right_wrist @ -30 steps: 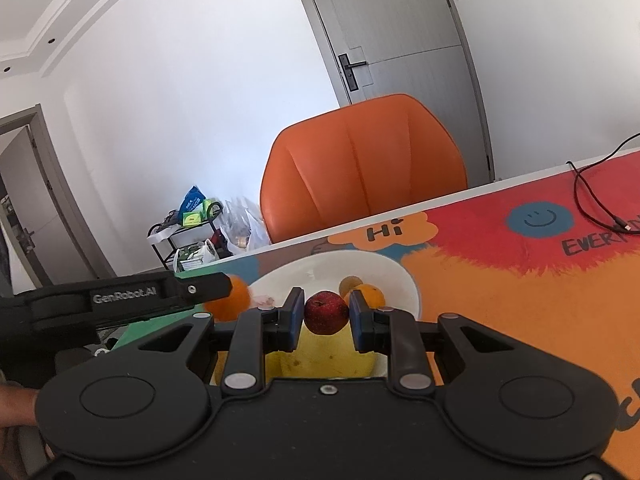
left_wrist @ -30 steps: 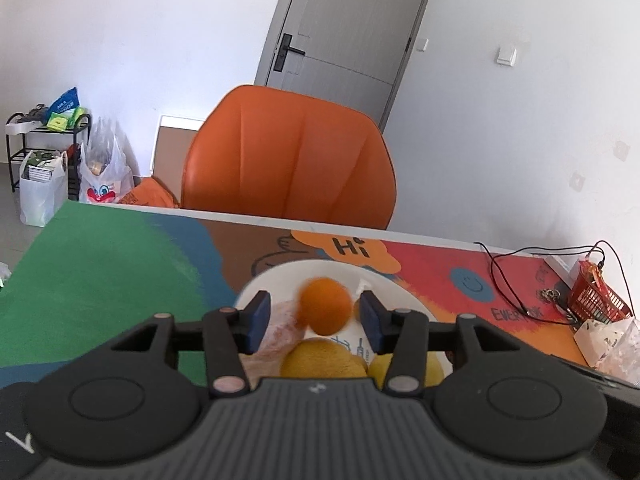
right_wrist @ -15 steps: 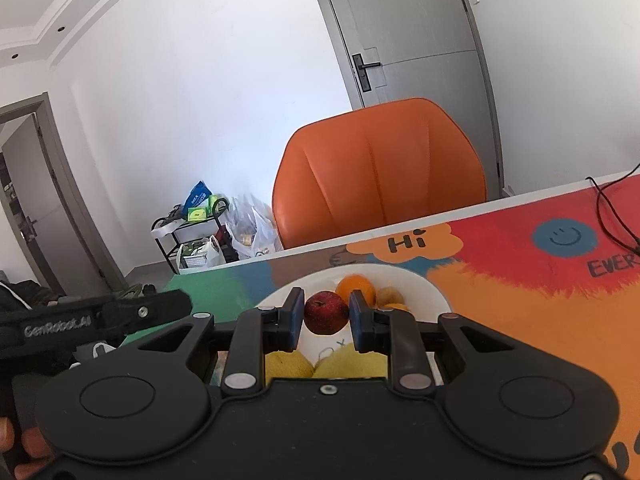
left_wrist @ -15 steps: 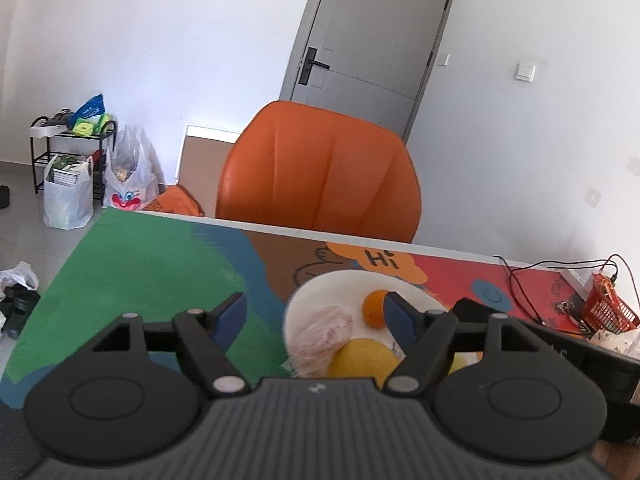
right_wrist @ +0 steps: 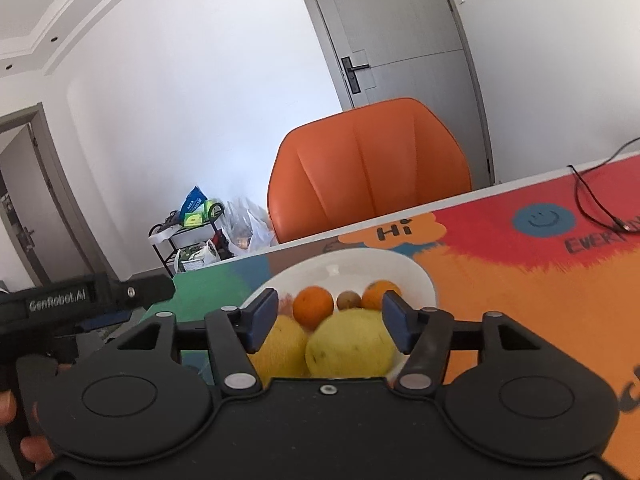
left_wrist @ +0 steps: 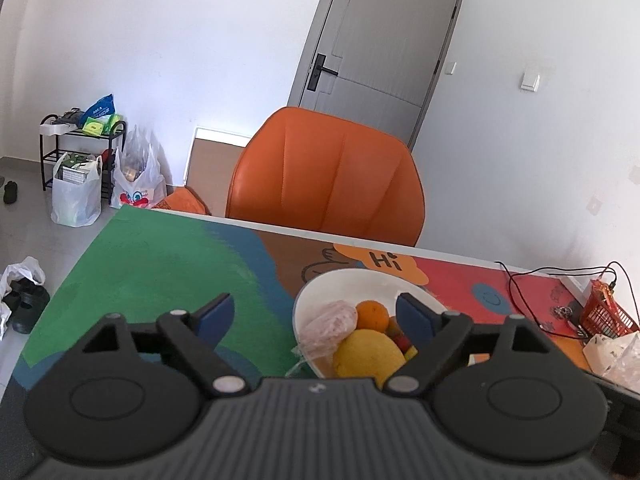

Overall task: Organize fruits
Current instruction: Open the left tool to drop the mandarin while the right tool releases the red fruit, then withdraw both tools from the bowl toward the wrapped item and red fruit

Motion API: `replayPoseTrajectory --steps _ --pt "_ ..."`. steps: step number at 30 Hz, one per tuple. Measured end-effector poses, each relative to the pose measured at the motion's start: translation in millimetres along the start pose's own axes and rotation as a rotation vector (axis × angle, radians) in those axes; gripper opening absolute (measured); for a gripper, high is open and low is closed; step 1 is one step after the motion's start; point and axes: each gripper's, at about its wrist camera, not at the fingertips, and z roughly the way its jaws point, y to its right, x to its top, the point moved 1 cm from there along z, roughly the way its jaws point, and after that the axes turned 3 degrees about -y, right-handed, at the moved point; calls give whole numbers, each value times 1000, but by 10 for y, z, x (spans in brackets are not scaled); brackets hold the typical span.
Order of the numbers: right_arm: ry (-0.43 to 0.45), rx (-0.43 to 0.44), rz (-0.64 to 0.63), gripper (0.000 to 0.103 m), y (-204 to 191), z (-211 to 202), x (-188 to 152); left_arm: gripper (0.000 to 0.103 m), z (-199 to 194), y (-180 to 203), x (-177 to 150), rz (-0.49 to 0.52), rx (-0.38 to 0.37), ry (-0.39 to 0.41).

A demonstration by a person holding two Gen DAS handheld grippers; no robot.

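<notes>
Round, dimpled citrus fruits [right_wrist: 348, 346] are heaped in a glossy white bowl [right_wrist: 420, 276]; both the left gripper [left_wrist: 316, 316] and right gripper [right_wrist: 330, 320] are spread wide (nothing held).

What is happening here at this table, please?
A person is sorting fruit into a white bowl using two hand-held grippers. At this moment the left gripper and the right gripper are both open, with nothing between their fingers, and they sit just in front of the bowl. The bowl already holds two oranges, a large yellow fruit, another yellow one beside it, a small brown fruit and a pinkish wrapped fruit. It stands on a colourful mat.
</notes>
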Motion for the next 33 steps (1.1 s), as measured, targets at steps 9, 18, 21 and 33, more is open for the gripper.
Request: replayPoseTrajectory --steps 9,18,21,33 --pt "55 -23 33 91 62 -277 -104 91 -198 106 -155 47 -22 -10" --pt "38 -2 72 103 86 -469 -263 91 -353 143 -379 37 -56 -36" --pt "41 -8 108 103 127 -554 -318 91 -410 148 -437 34 -57 -37" --pt "64 -61 81 103 135 -876 -513 103 -674 183 -615 14 -57 -30"
